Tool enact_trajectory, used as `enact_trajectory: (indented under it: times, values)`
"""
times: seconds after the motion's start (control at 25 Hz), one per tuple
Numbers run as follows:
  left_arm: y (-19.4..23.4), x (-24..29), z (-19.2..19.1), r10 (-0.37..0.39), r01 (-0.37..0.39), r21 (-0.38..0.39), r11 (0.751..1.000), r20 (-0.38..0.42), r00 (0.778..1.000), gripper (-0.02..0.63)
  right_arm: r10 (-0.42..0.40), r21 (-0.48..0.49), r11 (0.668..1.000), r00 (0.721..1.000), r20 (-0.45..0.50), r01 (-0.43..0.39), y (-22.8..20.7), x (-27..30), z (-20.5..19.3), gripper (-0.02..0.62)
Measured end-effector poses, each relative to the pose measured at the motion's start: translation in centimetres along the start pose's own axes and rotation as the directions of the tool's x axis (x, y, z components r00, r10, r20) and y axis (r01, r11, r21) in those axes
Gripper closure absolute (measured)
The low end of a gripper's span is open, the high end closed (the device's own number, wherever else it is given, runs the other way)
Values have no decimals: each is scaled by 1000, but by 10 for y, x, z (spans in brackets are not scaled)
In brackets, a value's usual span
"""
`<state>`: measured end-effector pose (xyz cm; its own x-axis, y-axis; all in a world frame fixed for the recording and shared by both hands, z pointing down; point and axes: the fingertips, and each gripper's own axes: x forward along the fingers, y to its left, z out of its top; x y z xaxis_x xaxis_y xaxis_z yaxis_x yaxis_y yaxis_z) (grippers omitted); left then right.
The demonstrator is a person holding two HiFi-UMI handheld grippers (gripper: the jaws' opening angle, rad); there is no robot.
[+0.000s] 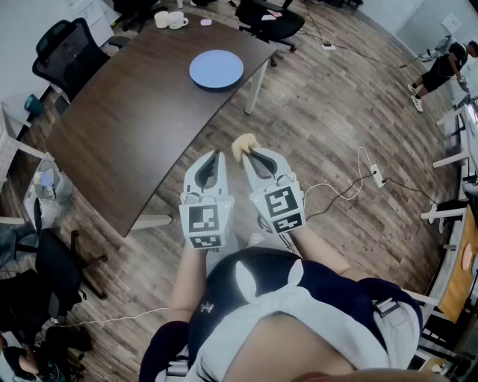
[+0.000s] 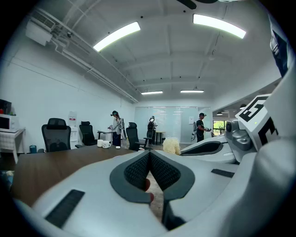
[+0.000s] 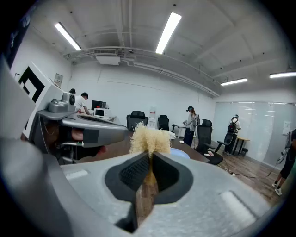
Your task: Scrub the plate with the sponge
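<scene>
A pale blue plate (image 1: pixel 216 69) lies on the dark brown table (image 1: pixel 127 127), near its far right end. My right gripper (image 1: pixel 246 150) is shut on a fluffy yellow sponge (image 1: pixel 243 144), held in the air over the wood floor, short of the table and well away from the plate. The right gripper view shows the sponge (image 3: pixel 149 140) sticking out past the closed jaws, with the plate (image 3: pixel 179 153) behind it. My left gripper (image 1: pixel 216 154) is shut with nothing in it, side by side with the right one. Its pads (image 2: pixel 138 170) meet in the left gripper view.
Two white mugs (image 1: pixel 169 19) stand at the table's far end. Black office chairs (image 1: pixel 66 52) surround the table. A white cable and power strip (image 1: pixel 376 176) lie on the floor to the right. Several people stand in the room's background.
</scene>
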<state>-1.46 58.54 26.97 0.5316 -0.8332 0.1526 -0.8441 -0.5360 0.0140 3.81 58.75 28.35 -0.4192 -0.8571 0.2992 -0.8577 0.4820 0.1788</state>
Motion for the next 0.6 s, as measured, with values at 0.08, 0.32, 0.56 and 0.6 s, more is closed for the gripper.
enact_trajectory:
  times: [0.08,0.32,0.56,0.6]
  values:
    - [12,-5,-3,-13,13,-5,1000,-3,1000,600,0,-4,1000,1000,-10,0,12,9,2,574]
    - [47,-18,-19,-29,29,-67,997,13,1000,600,-1,-11,1000,1000,-9,1,43,30,-4,574]
    - [64,-16,-6,-73,75,-63,995,38,997,600,-55,-33,998,998,21,56,37,37,19,574]
    - [65,-12,-5,-76,79,-75,994,38,996,600,-65,-28,997,998,26,65,34,37,21,574]
